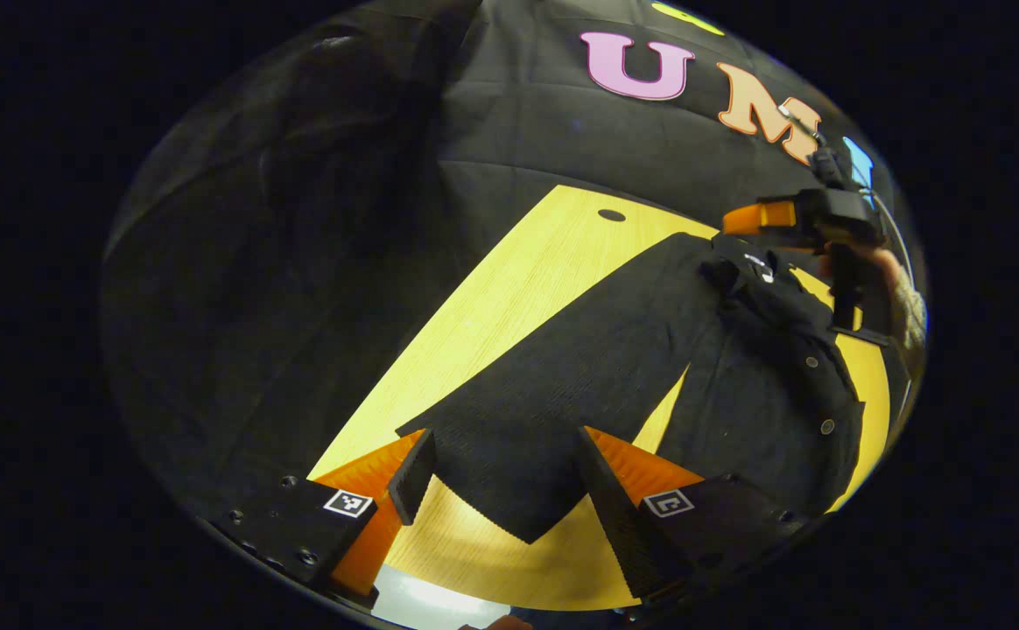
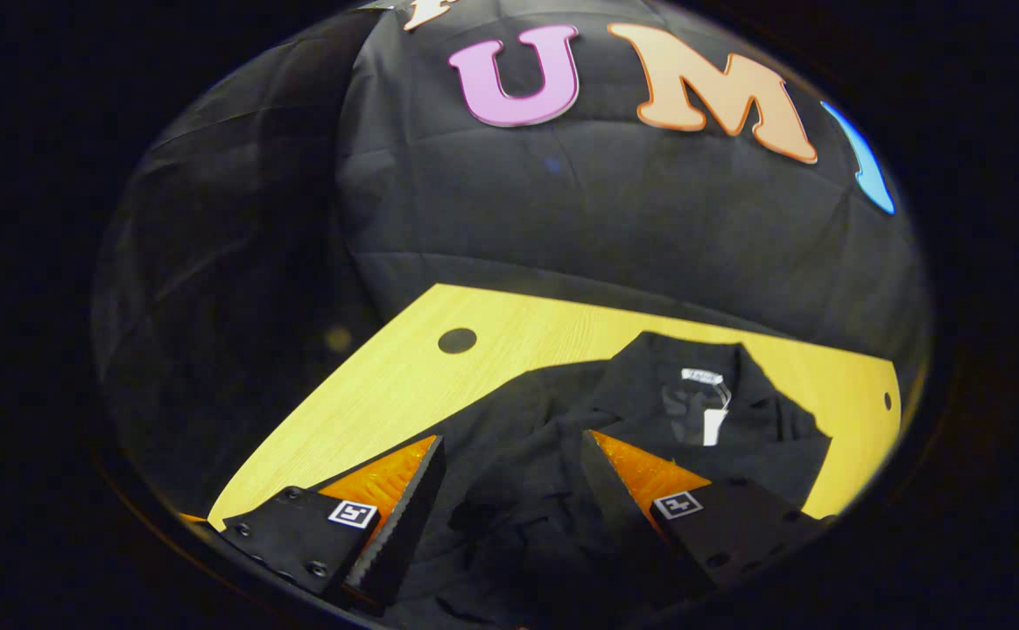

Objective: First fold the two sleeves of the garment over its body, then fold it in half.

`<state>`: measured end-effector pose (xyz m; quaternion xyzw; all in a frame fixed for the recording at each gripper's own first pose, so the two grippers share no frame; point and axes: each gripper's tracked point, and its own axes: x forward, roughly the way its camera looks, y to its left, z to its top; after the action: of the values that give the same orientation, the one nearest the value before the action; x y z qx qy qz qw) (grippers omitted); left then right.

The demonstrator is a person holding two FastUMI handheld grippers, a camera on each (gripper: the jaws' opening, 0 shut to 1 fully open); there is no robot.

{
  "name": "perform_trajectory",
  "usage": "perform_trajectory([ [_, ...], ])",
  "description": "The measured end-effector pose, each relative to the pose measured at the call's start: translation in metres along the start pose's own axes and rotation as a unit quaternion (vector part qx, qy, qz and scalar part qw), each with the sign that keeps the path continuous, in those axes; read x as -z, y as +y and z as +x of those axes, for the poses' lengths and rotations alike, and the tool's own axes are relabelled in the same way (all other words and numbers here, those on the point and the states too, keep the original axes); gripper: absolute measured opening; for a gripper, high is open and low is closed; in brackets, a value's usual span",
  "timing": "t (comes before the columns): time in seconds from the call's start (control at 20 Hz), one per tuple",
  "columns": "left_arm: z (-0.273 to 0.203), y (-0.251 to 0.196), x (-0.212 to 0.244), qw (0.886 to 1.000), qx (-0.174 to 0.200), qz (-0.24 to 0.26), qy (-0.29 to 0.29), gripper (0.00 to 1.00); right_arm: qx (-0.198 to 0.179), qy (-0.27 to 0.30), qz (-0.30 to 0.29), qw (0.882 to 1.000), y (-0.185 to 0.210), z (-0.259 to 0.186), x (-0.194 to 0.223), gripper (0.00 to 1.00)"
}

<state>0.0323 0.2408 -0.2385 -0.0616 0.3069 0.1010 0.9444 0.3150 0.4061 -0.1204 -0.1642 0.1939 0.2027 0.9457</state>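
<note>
Black garment [image 1: 597, 367] spread on yellow wooden table [image 1: 509, 289], both hand-held grippers' fingers spread apart

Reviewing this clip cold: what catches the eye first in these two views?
A black garment lies spread on the yellow wooden table, one sleeve stretched out flat toward the open left gripper. In the right gripper view, the collar with its white tag lies just beyond the open right gripper, which hovers above the body.

Our left tongs [image 1: 501, 477] stand with fingers spread wide apart. Our right tongs [image 2: 514, 472] gape equally wide, angled downward. In the left gripper view, a hand [image 1: 899, 293] grips the right tongs from behind.
</note>
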Motion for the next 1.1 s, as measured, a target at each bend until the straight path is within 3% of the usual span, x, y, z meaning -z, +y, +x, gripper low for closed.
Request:
perform_trajectory([
  [0.35,0.011,0.012,0.022,0.999,-0.024,0.028,0.028,0.95,0.024,-0.058,0.001,0.998,-0.036,-0.078,-0.011,0.98],
  [0.85,0.009,0.012,0.024,0.998,-0.002,0.041,0.043,0.95,0.109,-0.061,0.045,0.991,-0.111,-0.165,0.046,0.98],
  [1.1,0.006,0.007,0.020,0.998,0.009,0.049,0.036,0.86,0.143,-0.043,0.072,0.986,-0.137,-0.210,0.082,0.98],
])
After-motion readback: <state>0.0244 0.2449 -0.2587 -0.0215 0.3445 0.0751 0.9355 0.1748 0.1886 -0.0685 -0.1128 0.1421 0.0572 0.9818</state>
